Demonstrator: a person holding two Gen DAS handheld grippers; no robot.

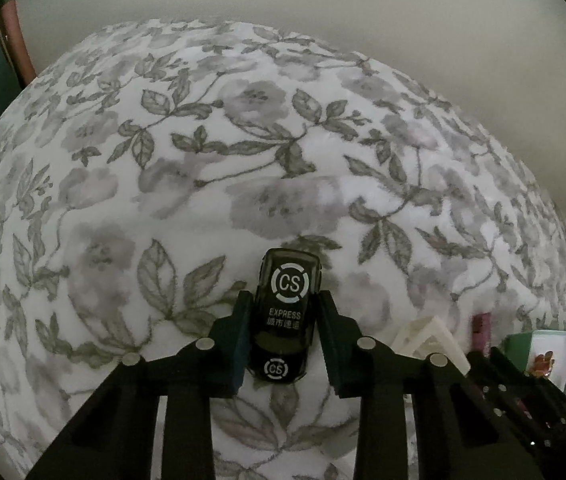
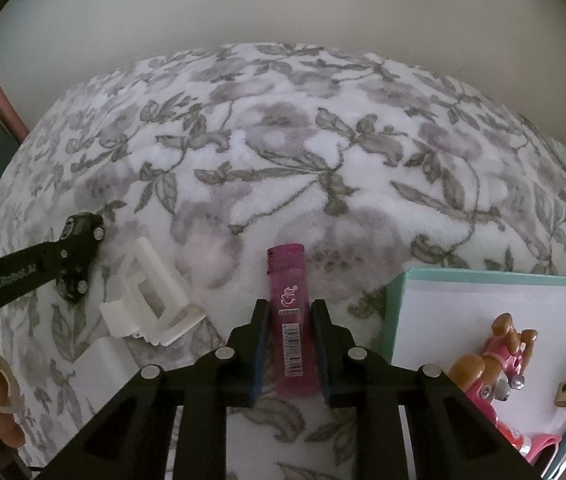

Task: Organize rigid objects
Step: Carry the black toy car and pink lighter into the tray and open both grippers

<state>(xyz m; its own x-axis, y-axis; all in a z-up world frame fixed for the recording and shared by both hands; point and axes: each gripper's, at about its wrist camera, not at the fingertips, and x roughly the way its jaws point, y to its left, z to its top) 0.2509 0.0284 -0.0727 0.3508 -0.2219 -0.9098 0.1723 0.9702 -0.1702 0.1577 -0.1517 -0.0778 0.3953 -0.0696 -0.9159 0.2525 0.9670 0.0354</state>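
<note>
glossy black toy van [image 1: 285, 312] with a white "cs express" roundel sits pinched between your left gripper [image 1: 285, 334] pads, down on the fleecy floral blanket [image 1: 203, 160]. your right gripper [image 2: 289, 344] is clamped on a translucent pink lighter [image 2: 290, 320] with a barcode. open blanket lies ahead of both. a white plastic clip [image 2: 151, 300] lies left of the lighter; the teal-rimmed box [image 2: 395, 300], right, holds a pink toy figure [image 2: 491, 364].
</note>
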